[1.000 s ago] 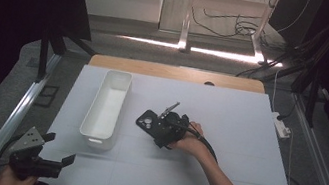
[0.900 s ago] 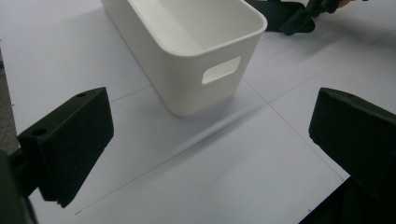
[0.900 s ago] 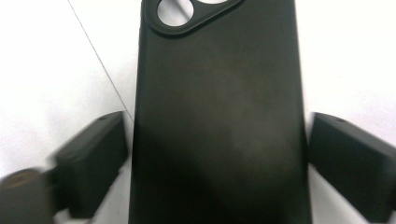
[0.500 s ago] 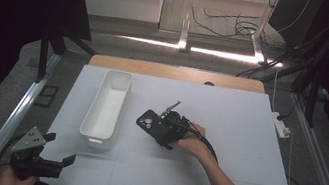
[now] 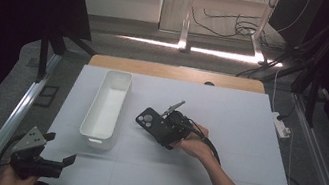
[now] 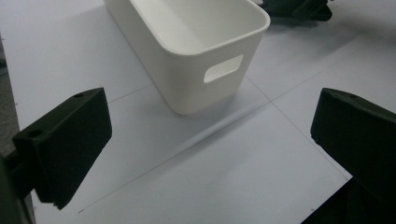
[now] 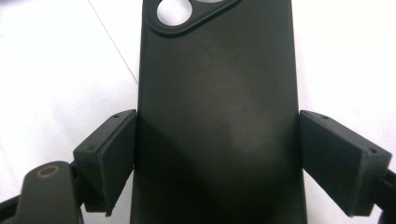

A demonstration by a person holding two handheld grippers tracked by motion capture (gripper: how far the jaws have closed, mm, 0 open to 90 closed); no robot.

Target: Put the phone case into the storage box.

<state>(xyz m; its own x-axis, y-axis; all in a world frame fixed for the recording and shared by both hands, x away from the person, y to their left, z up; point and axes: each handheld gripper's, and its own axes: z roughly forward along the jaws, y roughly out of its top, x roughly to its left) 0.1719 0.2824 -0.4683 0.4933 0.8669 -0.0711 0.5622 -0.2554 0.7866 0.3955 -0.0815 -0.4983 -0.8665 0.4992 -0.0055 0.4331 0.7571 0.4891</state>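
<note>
While the right claw lies low over the white tabletop, its jaws sit against the two long edges of a black phone case, which they have just been closing on; the right gripper view shows the pads pressed to both sides of the case, with the camera cutout at the case's far end. Taking the white bin as the landmark, the case lies flat on the tabletop just to the bin's right, near the bin's middle and apart from it, its cutout end pointing toward the bin. The right hand holding that claw is on the far side of the case from the bin, with a cable trailing back along the forearm. Nearer the person than the bin's close end and off to its left, the left claw hovers at the tabletop's front corner, jaws spread wide with nothing between them. In the left gripper view the bin stands ahead of those parted jaws, its short wall with a handle slot facing the camera, its inside bare.
</note>
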